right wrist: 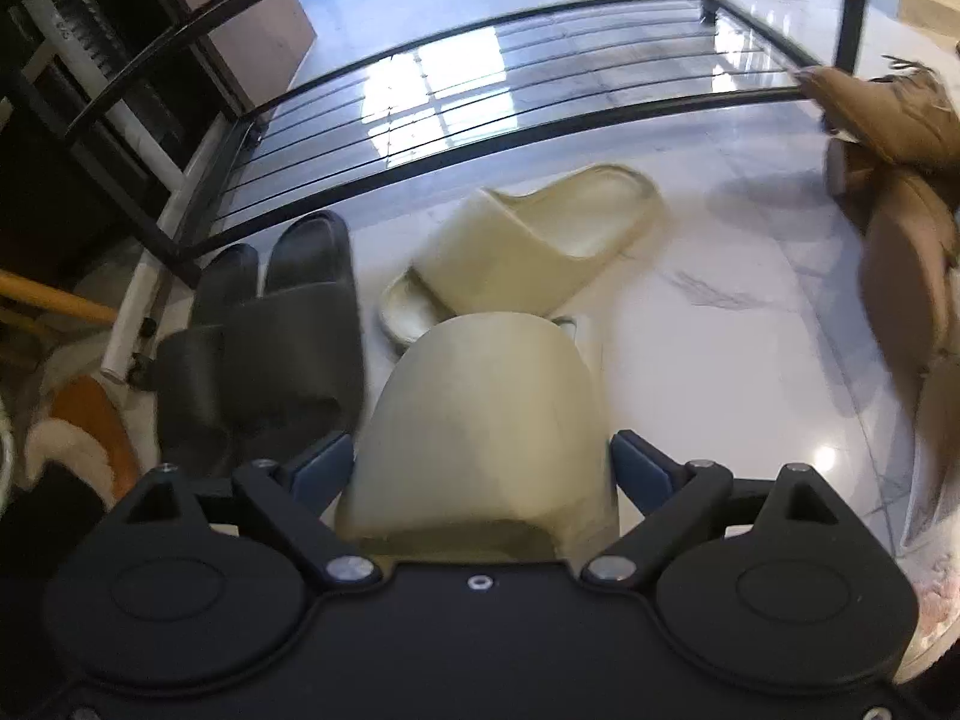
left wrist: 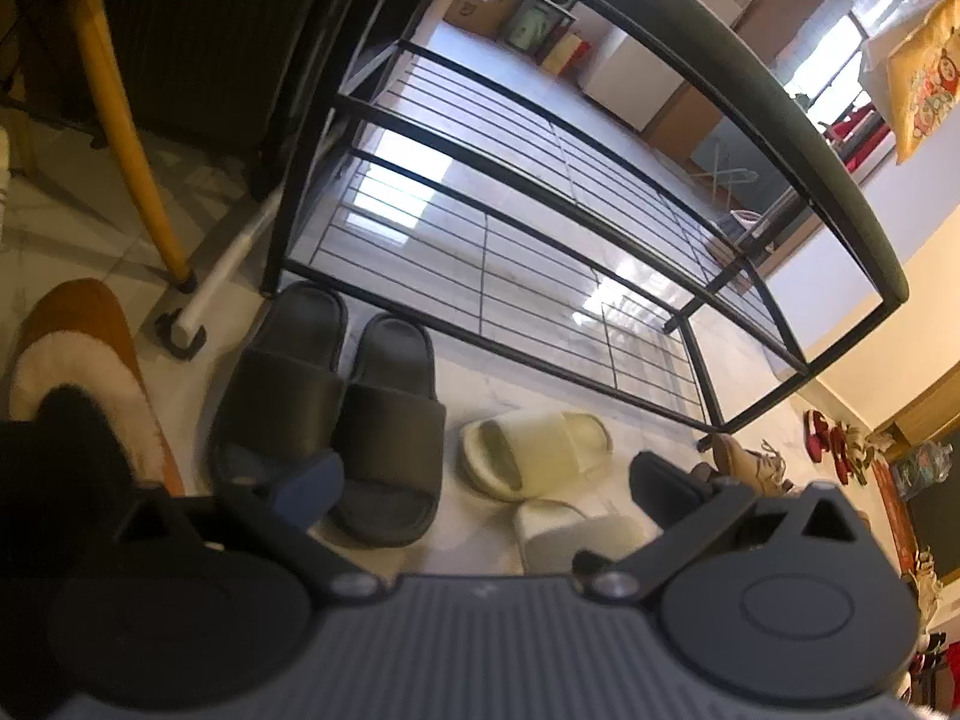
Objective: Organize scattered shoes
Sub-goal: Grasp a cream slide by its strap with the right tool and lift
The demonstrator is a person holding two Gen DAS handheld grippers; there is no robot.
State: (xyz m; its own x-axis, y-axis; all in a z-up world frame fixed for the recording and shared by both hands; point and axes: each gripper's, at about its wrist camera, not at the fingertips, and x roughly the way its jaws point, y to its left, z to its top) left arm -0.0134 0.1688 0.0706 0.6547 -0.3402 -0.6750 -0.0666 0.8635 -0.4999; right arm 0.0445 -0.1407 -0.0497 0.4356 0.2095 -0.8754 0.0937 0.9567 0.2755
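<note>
A pair of dark grey slides (left wrist: 336, 414) stands side by side on the floor before the black wire shoe rack (left wrist: 540, 192); they also show in the right wrist view (right wrist: 270, 336). One cream slide (left wrist: 534, 450) lies askew near them, also seen from the right wrist (right wrist: 534, 240). My right gripper (right wrist: 480, 468) has its fingers on both sides of the second cream slide (right wrist: 480, 420), which also shows in the left wrist view (left wrist: 570, 534). My left gripper (left wrist: 486, 480) is open and empty above the floor. Tan sneakers (right wrist: 900, 180) lie at the right.
A brown furry slipper (left wrist: 78, 360) lies at the left, beside a yellow chair leg (left wrist: 126, 138). The rack's lower shelves (right wrist: 480, 84) hold nothing. Red shoes (left wrist: 834, 438) lie far right by the wall.
</note>
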